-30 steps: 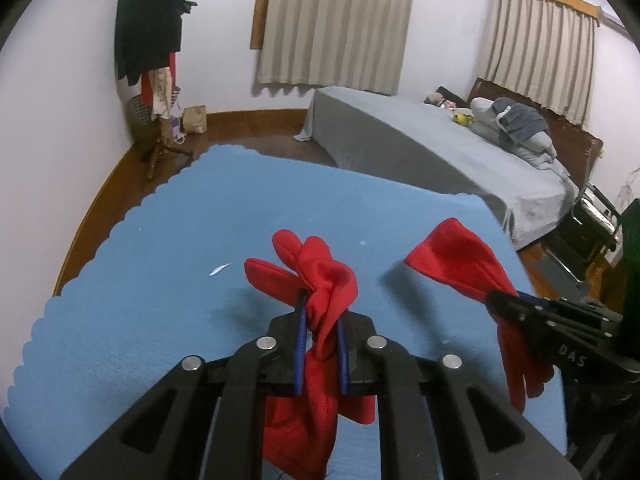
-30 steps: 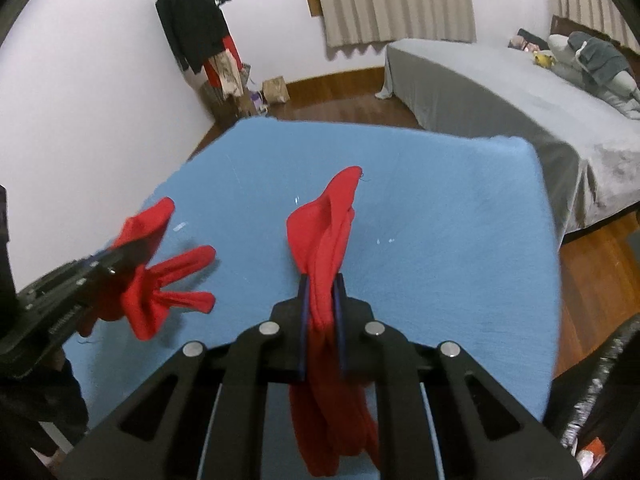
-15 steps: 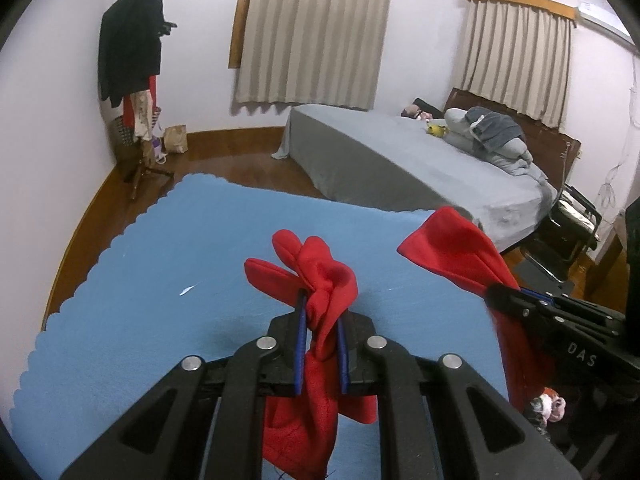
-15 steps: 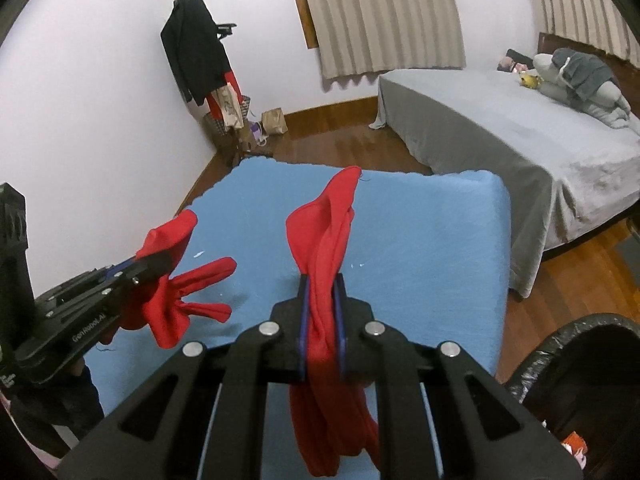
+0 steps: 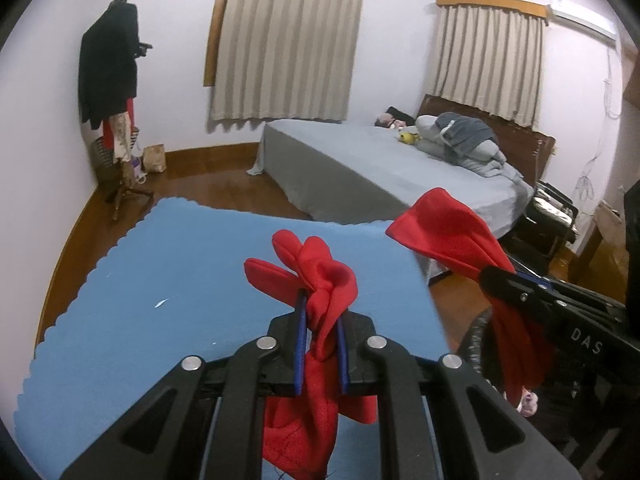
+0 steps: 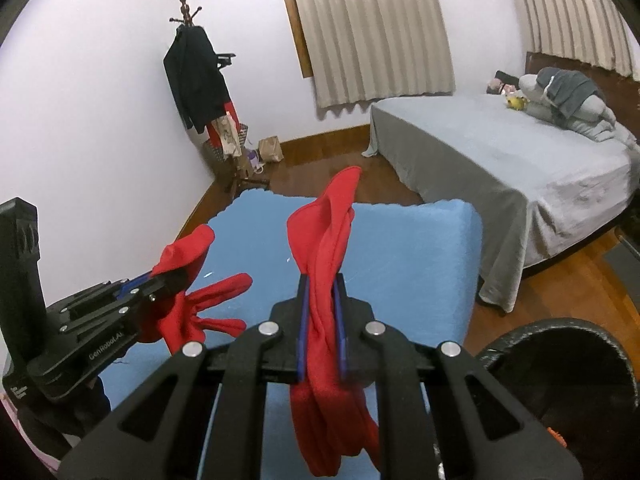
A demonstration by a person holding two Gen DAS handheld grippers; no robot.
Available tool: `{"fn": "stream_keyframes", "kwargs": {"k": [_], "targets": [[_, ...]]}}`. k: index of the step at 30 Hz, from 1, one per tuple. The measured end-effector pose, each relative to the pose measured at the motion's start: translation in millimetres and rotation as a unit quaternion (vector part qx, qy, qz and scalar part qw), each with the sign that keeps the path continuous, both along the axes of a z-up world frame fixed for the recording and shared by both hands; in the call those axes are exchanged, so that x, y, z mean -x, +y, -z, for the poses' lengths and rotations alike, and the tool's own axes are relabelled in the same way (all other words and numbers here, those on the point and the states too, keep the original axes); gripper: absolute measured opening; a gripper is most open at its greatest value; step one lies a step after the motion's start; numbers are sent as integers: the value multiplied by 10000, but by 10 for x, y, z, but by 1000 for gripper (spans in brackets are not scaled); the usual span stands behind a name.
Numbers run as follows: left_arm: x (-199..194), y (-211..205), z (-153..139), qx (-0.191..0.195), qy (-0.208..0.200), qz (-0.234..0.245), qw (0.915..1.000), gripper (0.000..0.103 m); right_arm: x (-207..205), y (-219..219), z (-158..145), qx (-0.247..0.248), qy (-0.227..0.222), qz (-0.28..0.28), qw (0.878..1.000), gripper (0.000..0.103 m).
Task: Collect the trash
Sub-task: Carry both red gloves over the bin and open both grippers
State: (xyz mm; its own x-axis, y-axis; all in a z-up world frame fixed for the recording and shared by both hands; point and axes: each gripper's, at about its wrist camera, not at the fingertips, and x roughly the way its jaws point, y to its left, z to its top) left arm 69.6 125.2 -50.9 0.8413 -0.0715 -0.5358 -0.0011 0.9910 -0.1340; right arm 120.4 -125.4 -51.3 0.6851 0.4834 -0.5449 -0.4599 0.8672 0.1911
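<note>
My left gripper [image 5: 320,316] is shut on a red glove [image 5: 320,280] whose fingers stick up and whose cuff hangs below the jaws. My right gripper [image 6: 322,312] is shut on a second red glove [image 6: 326,232], which stands up above the jaws and hangs below them. Each gripper shows in the other's view: the right one [image 5: 490,274] at the right with its glove [image 5: 448,228], the left one [image 6: 176,278] at the left with its glove [image 6: 200,312]. Both are held above a blue cloth-covered table [image 5: 160,264]. A black-lined trash bin [image 6: 560,368] is low right, its rim also showing in the left wrist view [image 5: 472,340].
A small white scrap [image 5: 161,302] lies on the blue cloth. A grey bed [image 5: 380,160] with pillows stands beyond the table. A coat stand [image 5: 116,96] with dark clothes is in the left corner. Wood floor [image 6: 560,280] runs between table and bed.
Both grippers, still holding their gloves, have risen and swung right, away from the table. The black bin has come into view at the lower right.
</note>
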Motion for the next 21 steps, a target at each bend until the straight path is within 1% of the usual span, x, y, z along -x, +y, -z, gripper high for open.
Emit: {"fn": "stream_keyframes", "kwargs": {"k": [16,21], "targets": [[201,-437,-289,18,-364,571,9977,13,415,-562,-235,-77,-302,476,9984,11],[235,-606,-364,22,-453,797,9958,13,548,-755,-296,-8,-467,649,9968,12]]}}
